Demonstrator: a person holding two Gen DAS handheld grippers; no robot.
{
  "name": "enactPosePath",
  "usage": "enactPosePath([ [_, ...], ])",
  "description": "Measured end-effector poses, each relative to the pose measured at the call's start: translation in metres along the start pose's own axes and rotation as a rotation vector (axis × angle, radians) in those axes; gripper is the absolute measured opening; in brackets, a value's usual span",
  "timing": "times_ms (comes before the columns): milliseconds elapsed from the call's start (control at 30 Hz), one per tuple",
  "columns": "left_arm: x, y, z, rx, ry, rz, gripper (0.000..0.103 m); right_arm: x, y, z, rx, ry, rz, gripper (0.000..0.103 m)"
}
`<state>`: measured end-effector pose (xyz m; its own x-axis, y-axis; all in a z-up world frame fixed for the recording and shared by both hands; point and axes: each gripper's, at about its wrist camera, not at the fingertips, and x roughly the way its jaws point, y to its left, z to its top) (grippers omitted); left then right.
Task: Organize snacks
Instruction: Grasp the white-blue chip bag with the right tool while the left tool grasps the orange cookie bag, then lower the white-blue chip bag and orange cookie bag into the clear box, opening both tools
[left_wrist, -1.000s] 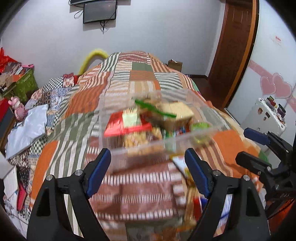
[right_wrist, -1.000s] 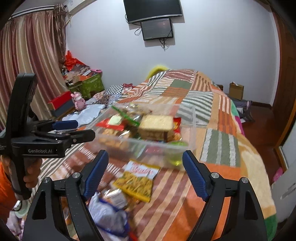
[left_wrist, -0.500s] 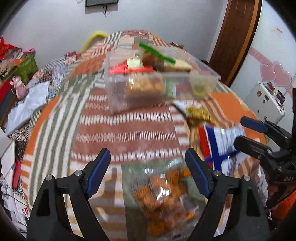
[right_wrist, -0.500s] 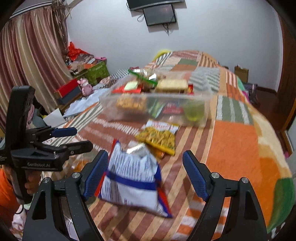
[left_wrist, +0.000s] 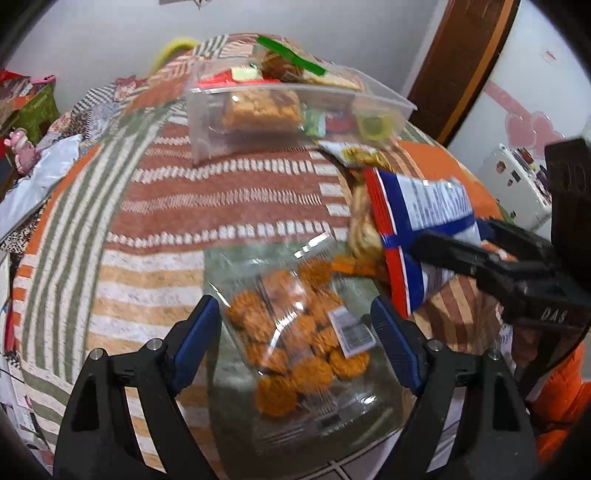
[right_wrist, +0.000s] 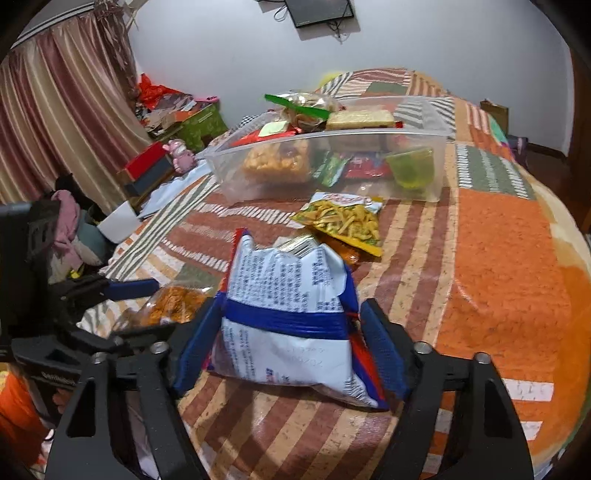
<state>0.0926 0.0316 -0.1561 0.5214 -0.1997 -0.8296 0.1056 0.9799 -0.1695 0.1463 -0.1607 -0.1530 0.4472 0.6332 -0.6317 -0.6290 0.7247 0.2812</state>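
A clear plastic box (left_wrist: 207, 122) (right_wrist: 439, 166) holding several snacks stands on the patchwork bed. My left gripper (left_wrist: 295, 328) is open, its fingers on either side of a clear bag of orange cookies (left_wrist: 291, 332). My right gripper (right_wrist: 288, 336) is open, its fingers on either side of a white and blue snack bag (right_wrist: 288, 306), which also shows in the left wrist view (left_wrist: 424, 218). A yellow-green snack packet (right_wrist: 343, 221) lies between that bag and the box. The cookie bag shows at the left in the right wrist view (right_wrist: 173, 299).
The bed's quilt (right_wrist: 498, 280) spreads to the right. Clutter, boxes and a pink toy (right_wrist: 181, 155) sit beside the bed at the left. A wooden door (left_wrist: 465, 62) and a white cabinet (left_wrist: 517, 184) stand on the right.
Both grippers have dropped and moved forward. The cookie bag now lies between my left fingers and the white and blue bag between my right fingers. The box looks farther off.
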Motion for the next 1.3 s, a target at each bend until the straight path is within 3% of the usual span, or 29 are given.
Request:
enactPosePath([
  [233,0.004,0.007,-0.008,-0.059,-0.012,-0.037,0.087,-0.003,0.002,-0.004,-0.019,-0.024,-0.02,0.064],
  [667,-0.01,0.005,-0.018,-0.044,-0.082,-0.023,0.059,-0.023,-0.008,0.0,0.008,-0.091,-0.036,0.059],
  [833,-0.018,0.015,-0.013,-0.075,-0.108,-0.002,0.057,-0.03,-0.013,0.007,0.023,-0.119,-0.038,0.059],
  [1033,-0.034,0.027,0.008,-0.104,-0.176,0.024,0.057,-0.038,-0.023,0.024,0.033,-0.163,-0.061,0.059],
  [1300,-0.046,0.032,0.06,-0.114,-0.274,0.022,0.057,-0.044,-0.038,0.055,0.052,-0.232,-0.08,0.059],
])
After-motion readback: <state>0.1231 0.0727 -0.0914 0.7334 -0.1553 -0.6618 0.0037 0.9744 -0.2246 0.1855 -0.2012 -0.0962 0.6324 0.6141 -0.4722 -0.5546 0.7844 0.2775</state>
